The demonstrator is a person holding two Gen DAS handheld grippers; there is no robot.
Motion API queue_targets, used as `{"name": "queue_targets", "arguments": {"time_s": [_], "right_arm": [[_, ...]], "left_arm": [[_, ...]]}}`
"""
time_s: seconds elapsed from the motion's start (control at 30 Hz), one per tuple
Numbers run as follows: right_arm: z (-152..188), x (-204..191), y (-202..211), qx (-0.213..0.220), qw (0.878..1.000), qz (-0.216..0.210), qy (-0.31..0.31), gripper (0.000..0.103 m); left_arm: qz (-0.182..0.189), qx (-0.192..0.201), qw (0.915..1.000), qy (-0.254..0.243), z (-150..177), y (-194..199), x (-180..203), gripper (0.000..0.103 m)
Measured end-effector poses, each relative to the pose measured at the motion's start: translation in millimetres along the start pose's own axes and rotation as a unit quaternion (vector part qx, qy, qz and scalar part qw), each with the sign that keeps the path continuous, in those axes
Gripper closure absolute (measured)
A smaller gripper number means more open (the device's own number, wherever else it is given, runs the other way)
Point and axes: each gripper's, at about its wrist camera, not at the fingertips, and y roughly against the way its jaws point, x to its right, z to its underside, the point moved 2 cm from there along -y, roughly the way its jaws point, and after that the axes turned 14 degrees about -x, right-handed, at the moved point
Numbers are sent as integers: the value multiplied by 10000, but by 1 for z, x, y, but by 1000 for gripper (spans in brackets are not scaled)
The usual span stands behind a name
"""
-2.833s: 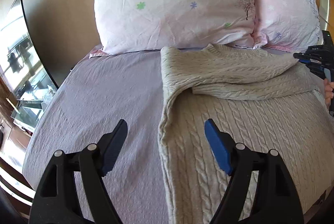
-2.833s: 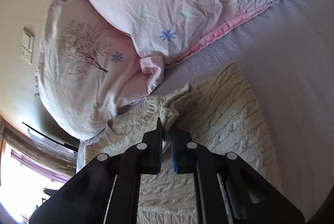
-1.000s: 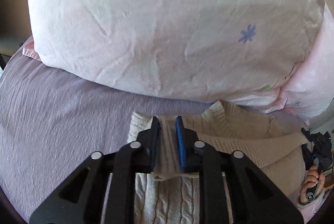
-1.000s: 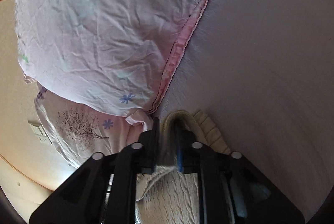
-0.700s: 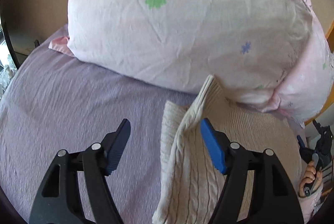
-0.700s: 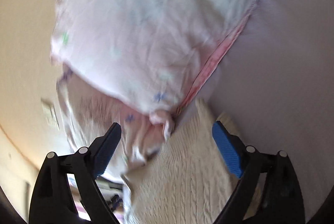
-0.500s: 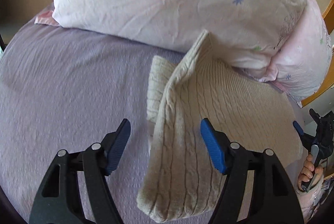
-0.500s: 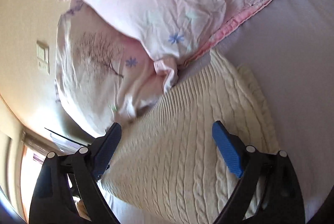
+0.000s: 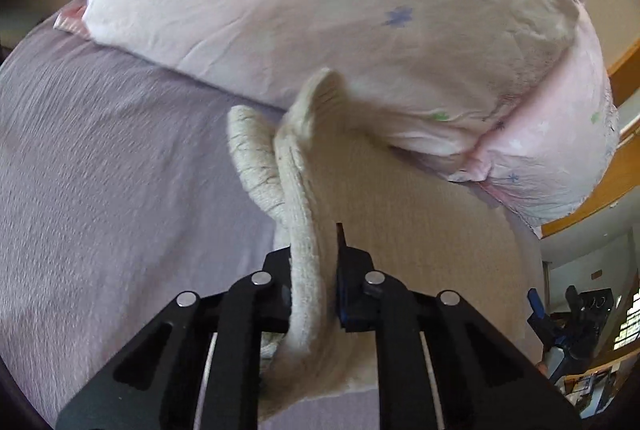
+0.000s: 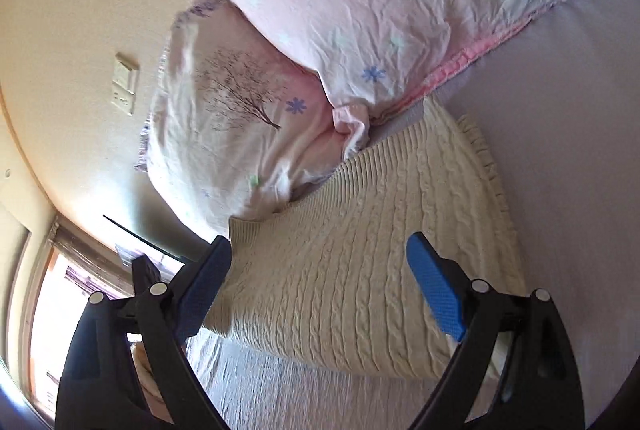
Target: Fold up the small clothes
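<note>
A cream cable-knit sweater (image 10: pixel 360 270) lies folded on the lilac bedspread (image 9: pixel 100 169), up against the pillows. My left gripper (image 9: pixel 314 266) is shut on the sweater's (image 9: pixel 420 230) left folded edge, which stands up in a ridge between the jaws. My right gripper (image 10: pixel 320 290) is open and empty, hovering just above the sweater's near side. The right gripper also shows far right in the left wrist view (image 9: pixel 560 314).
Two pink floral pillows (image 9: pixel 320 1) (image 10: pixel 240 117) rest at the head of the bed, touching the sweater's far edge. A wall with a switch plate (image 10: pixel 125 84) and a bright window (image 10: pixel 60 310) lie beyond. Wooden trim (image 9: pixel 624 165) shows at right.
Both grippers let go of the folded sweater and opened. The left gripper has since closed again on the sweater's left edge; the right has stayed open and drawn back.
</note>
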Motion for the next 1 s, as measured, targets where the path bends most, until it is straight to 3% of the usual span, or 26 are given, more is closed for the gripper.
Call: {"name": "queue_targets", "arguments": {"time_s": [0.17,0.27,0.33,0.37,0.43,0.5,0.53,0.6,0.7,0.77,0.83,0.9,1.0], "right_arm": [[16,12,47,437,9990,7,-66,12],[25,24,70,694,9974,58,-202,12],[29,34,80,762,9964,96,-348,12],[30,39,84,756,9961,164,-424,12],[31,44,89,723,9957,334,-480,12],[30,42,91,691,9957,487,-383,12],[28,38,92,686,9959,529,-276,12],[26,30,86,598,9970,489,-65,12],[19,14,64,306,9978,527,267,22],[15,8,47,109,9975,622,329,33],[15,-1,38,144,9962,721,464,33],[17,-17,35,347,9891,1129,879,33],[17,-28,23,166,9823,1469,1150,32]], "left_arm": [[482,134,9957,-776,-2,-3,133,91],[955,-41,9891,-1116,7,-42,217,90],[1273,-424,9829,-1262,16,-87,260,88],[1524,-692,9773,-1295,22,-105,273,88],[2237,-1196,9579,-1344,34,-126,290,92],[2409,-1000,9510,-1662,43,-111,292,91],[2312,-757,9530,-1807,44,-99,288,88],[2030,-354,9603,-1879,45,-72,265,71],[894,192,9775,-1902,43,-45,225,64],[293,404,9801,-1921,45,-42,203,61],[131,313,9806,-1929,43,-41,178,61],[31,224,9803,-1960,46,-41,160,59],[10,152,9771,-2123,55,-39,151,54]]}}
